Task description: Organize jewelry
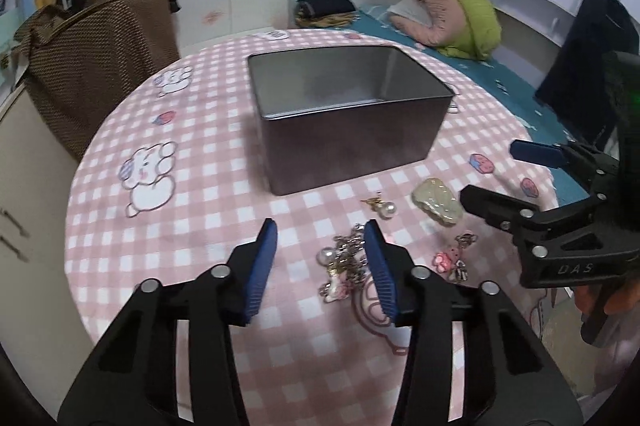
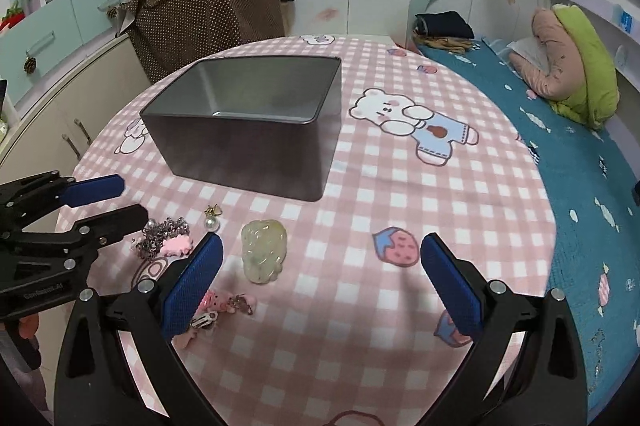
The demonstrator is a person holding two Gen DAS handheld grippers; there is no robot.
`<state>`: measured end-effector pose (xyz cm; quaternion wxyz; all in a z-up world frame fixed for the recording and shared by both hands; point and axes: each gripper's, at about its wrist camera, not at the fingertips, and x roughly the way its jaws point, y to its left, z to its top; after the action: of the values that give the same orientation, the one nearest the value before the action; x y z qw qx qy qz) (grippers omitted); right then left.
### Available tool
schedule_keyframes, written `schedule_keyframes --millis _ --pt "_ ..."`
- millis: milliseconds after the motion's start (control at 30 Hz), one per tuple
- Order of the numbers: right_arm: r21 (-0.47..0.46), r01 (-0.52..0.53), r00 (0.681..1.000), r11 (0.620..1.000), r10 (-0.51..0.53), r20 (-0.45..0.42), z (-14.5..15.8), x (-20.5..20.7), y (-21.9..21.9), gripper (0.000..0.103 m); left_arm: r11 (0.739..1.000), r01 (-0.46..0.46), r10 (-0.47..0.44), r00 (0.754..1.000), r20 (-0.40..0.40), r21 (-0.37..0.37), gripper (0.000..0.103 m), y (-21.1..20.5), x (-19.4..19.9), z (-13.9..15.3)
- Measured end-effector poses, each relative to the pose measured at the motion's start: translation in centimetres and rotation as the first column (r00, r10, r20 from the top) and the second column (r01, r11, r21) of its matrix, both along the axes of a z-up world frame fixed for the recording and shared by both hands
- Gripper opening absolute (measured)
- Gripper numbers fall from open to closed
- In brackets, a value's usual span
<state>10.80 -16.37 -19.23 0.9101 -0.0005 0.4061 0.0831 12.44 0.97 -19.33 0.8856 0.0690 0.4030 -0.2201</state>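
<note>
An open grey metal tin (image 1: 352, 141) (image 2: 248, 149) stands on the pink checked table, empty as far as I see. Jewelry lies in front of it: a pale green jade pendant (image 1: 436, 201) (image 2: 264, 254), a pearl earring (image 1: 386, 207) (image 2: 212, 220), a silver chain pile with a pink charm (image 1: 346, 260) (image 2: 166, 236), and small pink charms (image 1: 450, 260) (image 2: 224, 304). My left gripper (image 1: 322, 238) (image 2: 128, 201) is open and empty, just left of the chain pile. My right gripper (image 2: 322, 254) (image 1: 486, 171) is open and empty, hovering by the jade pendant.
The round table (image 2: 400, 209) has a pink bear-print cloth. A bed with a teal sheet (image 2: 580, 161) and pillows (image 2: 576, 65) lies to the right. A brown dotted bag (image 2: 200, 13) and white cabinets (image 2: 52, 97) stand to the left and behind.
</note>
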Motion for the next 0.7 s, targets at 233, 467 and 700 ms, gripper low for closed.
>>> schedule_keyframes --millis 233,467,700 --pt "0.010 0.007 1.000 1.000 -0.007 -0.018 -0.5 0.4 -0.4 0.095 0.999 0.048 -0.049 0.998 -0.034 -0.021 0.021 -0.9 0.5 -1.0" --pt "0.014 0.008 1.000 1.000 -0.008 -0.021 -0.7 0.8 -0.5 0.095 0.998 0.064 -0.064 0.995 -0.080 -0.007 0.021 -1.3 1.2 -2.1" --pt "0.014 -0.007 0.999 1.000 0.008 -0.031 -0.9 1.3 -0.2 0.095 0.994 0.101 -0.098 0.993 -0.071 0.042 0.020 -1.9 0.8 -2.2"
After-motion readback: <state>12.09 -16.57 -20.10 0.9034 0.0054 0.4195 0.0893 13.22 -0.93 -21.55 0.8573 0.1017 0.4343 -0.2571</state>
